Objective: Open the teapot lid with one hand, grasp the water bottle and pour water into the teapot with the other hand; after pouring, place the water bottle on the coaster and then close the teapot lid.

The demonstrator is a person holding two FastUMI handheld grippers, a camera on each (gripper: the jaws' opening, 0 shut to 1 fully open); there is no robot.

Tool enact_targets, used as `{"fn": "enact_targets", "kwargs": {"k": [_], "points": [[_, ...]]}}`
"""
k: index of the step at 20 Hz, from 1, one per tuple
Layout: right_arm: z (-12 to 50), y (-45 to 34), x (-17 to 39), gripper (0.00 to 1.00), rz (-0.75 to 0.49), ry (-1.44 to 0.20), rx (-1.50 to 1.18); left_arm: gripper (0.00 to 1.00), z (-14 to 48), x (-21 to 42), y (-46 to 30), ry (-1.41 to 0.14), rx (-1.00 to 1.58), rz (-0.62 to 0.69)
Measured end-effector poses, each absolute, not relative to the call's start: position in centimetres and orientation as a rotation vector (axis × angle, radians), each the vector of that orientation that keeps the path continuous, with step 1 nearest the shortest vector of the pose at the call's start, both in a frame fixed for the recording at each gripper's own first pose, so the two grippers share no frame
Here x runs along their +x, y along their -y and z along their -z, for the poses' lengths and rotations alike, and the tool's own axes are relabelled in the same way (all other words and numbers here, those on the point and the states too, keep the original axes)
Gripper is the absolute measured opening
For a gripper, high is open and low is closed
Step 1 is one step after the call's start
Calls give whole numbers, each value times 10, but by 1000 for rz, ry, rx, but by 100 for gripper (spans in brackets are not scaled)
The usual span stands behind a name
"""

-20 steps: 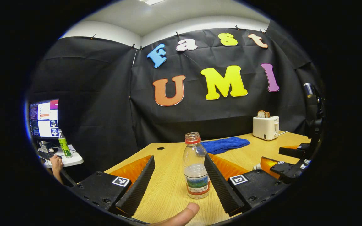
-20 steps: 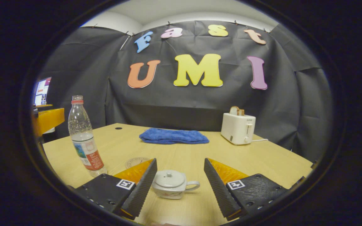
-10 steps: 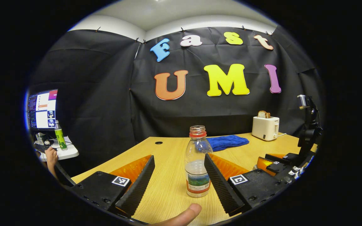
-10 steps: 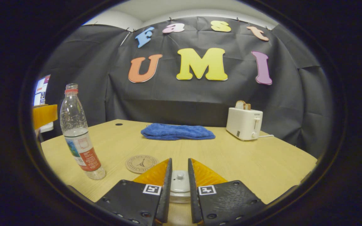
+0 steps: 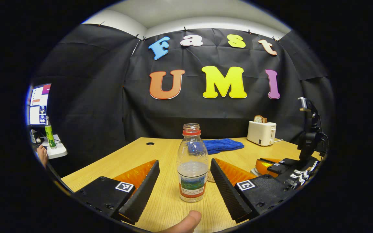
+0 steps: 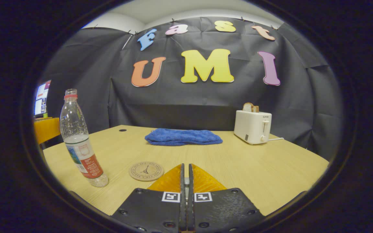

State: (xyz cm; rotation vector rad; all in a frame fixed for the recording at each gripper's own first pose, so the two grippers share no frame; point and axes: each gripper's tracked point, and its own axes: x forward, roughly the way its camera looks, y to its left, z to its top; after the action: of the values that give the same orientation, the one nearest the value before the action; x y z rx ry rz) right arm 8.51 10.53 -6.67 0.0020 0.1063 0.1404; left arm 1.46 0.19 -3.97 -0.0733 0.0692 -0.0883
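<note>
Straddling the uncapped water bottle [image 5: 192, 168] with left claw [image 5: 184, 186] spread wide; light, thin-walled, squashy, best gripped mid-label; right claw [image 6: 185, 181] pinched nearly together, contents hidden

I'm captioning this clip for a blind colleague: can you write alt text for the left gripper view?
The left claw is open around an uncapped, upright water bottle on a wooden table, fingers not touching it. Behind lie a blue towel and a white toaster; the right claw is at right.

Uncapped water bottle [image 6: 80, 142] left of coaster [image 6: 146, 171]
</note>
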Motion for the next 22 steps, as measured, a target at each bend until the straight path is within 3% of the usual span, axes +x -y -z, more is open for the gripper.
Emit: {"fn": "enact_targets", "kwargs": {"k": [10,22], "points": [[30,-98,64,1,-229,-55,46,99,72,25,15,-108,-68,133],[26,-28,43,1,-169,-19,39,99,91,72,12,-87,-89,100]]}}
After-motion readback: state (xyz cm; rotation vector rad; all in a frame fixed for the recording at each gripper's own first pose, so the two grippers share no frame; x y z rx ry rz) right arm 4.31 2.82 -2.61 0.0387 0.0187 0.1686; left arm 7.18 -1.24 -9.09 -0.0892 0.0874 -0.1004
